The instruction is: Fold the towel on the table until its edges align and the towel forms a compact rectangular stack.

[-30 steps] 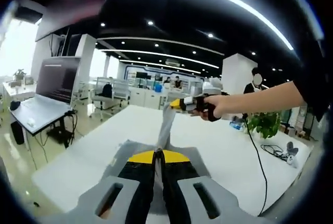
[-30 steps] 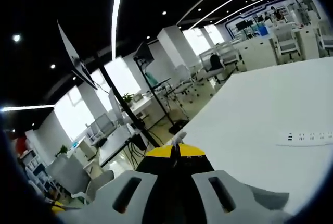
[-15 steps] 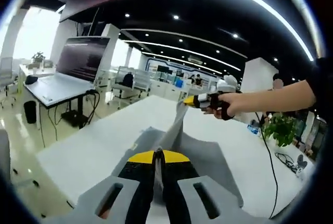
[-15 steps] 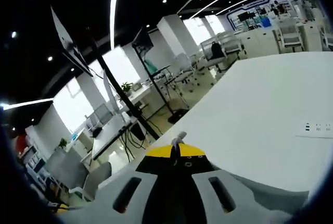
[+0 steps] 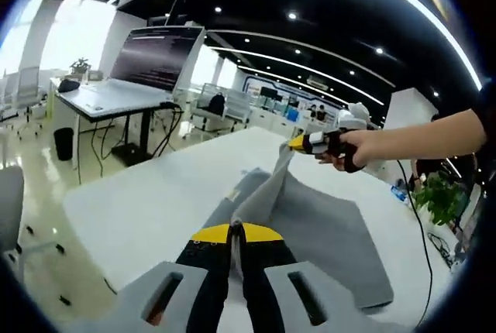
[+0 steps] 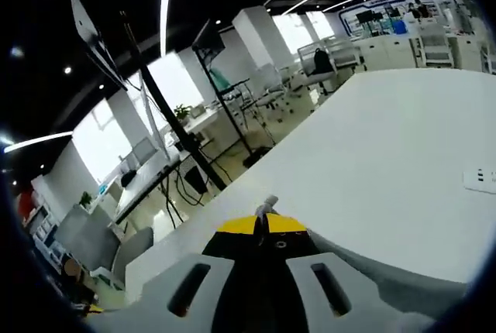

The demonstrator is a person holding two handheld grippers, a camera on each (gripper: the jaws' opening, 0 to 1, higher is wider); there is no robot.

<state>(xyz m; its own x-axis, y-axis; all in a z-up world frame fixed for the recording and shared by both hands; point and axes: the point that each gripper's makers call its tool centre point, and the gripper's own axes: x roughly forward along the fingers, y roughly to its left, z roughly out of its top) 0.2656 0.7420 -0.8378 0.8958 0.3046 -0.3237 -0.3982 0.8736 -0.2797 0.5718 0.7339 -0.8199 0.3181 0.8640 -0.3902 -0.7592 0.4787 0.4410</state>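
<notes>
Both grippers, left (image 5: 236,230) and right (image 6: 266,211), pinch the towel (image 5: 325,232) lifted taut between them; right's bite looks tiny.

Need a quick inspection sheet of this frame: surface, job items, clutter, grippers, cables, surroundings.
Surface: white table, bare around the towel.
Job's things: grey towel, one edge lifted off the table, the rest lying flat.
Clutter: power strip on the table.
Grippers: left gripper and right gripper each shut on the raised towel edge.
Cables: black cable hanging below the person's arm.
Surroundings: open office, desk with a monitor, potted plant.
</notes>
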